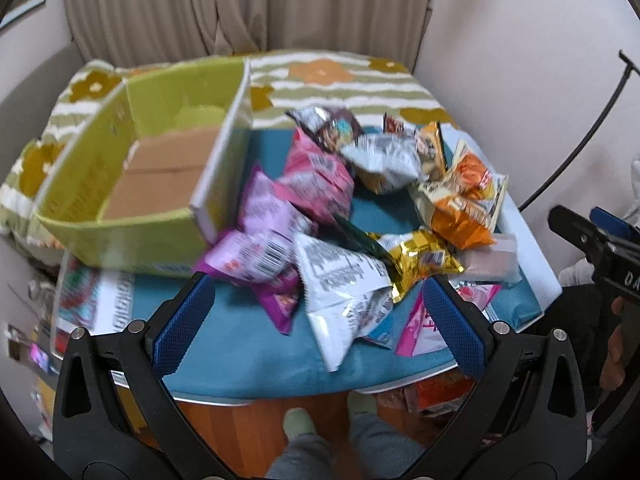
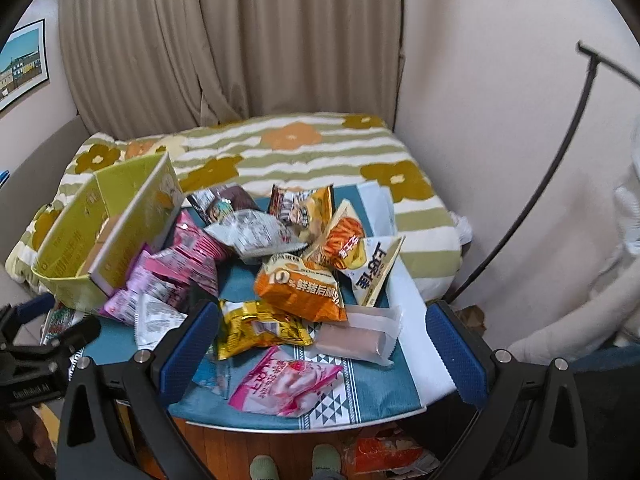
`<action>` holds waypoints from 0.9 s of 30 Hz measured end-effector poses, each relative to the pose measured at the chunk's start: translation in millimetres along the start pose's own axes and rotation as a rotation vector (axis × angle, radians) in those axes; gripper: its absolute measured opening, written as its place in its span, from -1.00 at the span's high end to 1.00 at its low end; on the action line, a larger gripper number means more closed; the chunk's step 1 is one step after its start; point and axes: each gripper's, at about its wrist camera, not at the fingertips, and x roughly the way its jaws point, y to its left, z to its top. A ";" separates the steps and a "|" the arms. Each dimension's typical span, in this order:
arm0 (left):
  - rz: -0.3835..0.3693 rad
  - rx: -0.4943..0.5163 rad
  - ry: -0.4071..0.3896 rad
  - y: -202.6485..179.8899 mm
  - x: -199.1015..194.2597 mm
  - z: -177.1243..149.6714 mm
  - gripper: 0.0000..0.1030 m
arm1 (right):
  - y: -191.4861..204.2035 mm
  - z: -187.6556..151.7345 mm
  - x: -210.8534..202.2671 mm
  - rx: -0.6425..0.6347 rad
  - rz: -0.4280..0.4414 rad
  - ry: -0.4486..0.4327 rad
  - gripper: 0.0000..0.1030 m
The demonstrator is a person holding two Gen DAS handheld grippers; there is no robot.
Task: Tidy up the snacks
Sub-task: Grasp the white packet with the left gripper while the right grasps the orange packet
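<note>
A pile of snack packets lies on a small table with a teal cloth (image 1: 248, 344) (image 2: 372, 392). It holds pink and purple packets (image 1: 312, 184) (image 2: 188, 256), a white packet (image 1: 340, 292), a gold packet (image 1: 416, 260) (image 2: 260, 328), an orange packet (image 1: 460, 216) (image 2: 300, 288) and a pink-white packet (image 2: 280, 384). An open lime-green cardboard box (image 1: 132, 184) (image 2: 92, 232) stands at the table's left, empty inside. My left gripper (image 1: 316, 320) is open above the table's near edge, over the white packet. My right gripper (image 2: 320, 348) is open over the gold and pink-white packets.
A bed with a green-striped flower quilt (image 1: 332, 84) (image 2: 304, 148) lies behind the table, with beige curtains (image 2: 240, 40) beyond. A black curved stand (image 2: 560, 184) leans at the right wall. More packets lie on the wooden floor (image 2: 384, 456) under the table, by the person's feet (image 1: 296, 424).
</note>
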 end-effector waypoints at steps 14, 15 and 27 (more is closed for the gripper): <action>0.122 -0.067 0.100 -36.5 91.2 -15.9 -0.81 | -4.7 9.9 123.4 -0.067 0.223 0.160 -0.99; 0.126 -0.065 0.109 -37.6 95.6 -15.9 -0.78 | -5.3 10.4 128.4 -0.065 0.237 0.167 -0.99; 0.117 -0.087 0.150 -37.1 114.5 -13.8 -0.39 | -8.0 17.7 157.8 -0.011 0.340 0.209 -1.00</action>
